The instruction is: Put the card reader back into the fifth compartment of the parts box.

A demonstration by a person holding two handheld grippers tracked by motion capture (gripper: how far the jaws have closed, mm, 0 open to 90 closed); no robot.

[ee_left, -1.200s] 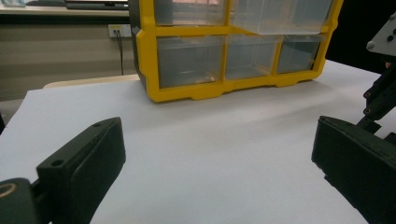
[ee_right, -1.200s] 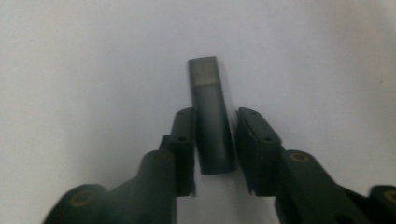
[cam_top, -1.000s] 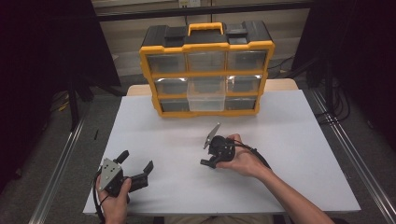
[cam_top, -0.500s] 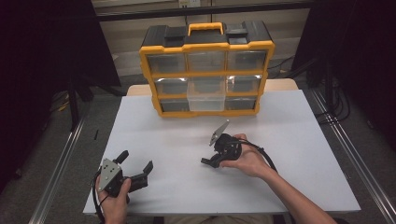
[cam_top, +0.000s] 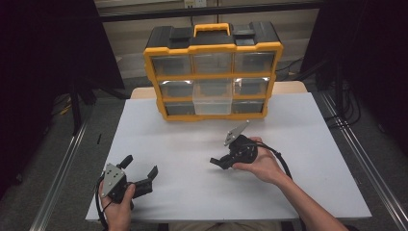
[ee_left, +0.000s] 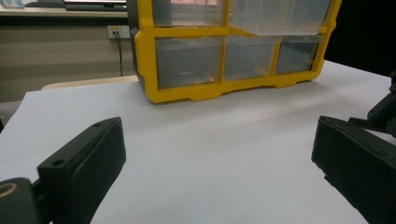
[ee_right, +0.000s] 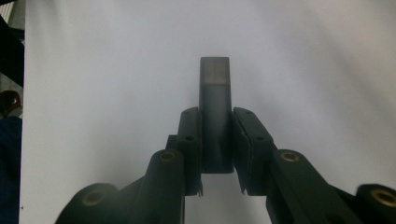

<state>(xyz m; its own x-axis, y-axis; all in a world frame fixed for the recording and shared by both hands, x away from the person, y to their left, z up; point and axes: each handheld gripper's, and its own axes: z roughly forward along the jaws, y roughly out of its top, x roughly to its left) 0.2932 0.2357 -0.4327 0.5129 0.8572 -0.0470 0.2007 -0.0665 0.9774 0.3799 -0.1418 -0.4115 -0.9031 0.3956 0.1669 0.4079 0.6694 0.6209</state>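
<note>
A small dark grey block (ee_right: 215, 79) stands out from between the two black jaws of my right gripper (ee_right: 215, 116), which is shut on it. The block's far end carries a faint square mark. In the high view the right gripper (cam_top: 217, 162) hovers just above the middle of the white table (cam_top: 298, 144), pointing left. My left gripper (cam_top: 140, 171) rests near the front left corner, open with nothing between its jaws. In the left gripper view the left gripper (ee_left: 219, 154) has its jaws spread wide over bare table.
A yellow and black drawer organizer (cam_top: 213, 48) stands at the table's back edge. Its middle clear drawer (cam_top: 211, 100) is pulled partway out. The organizer's lowest drawers (ee_left: 233, 60) face the left gripper. Metal rails run along both sides of the table.
My right hand has shifted a little to the right and slightly upward with the block still gripped. The left hand has stayed where it was.
</note>
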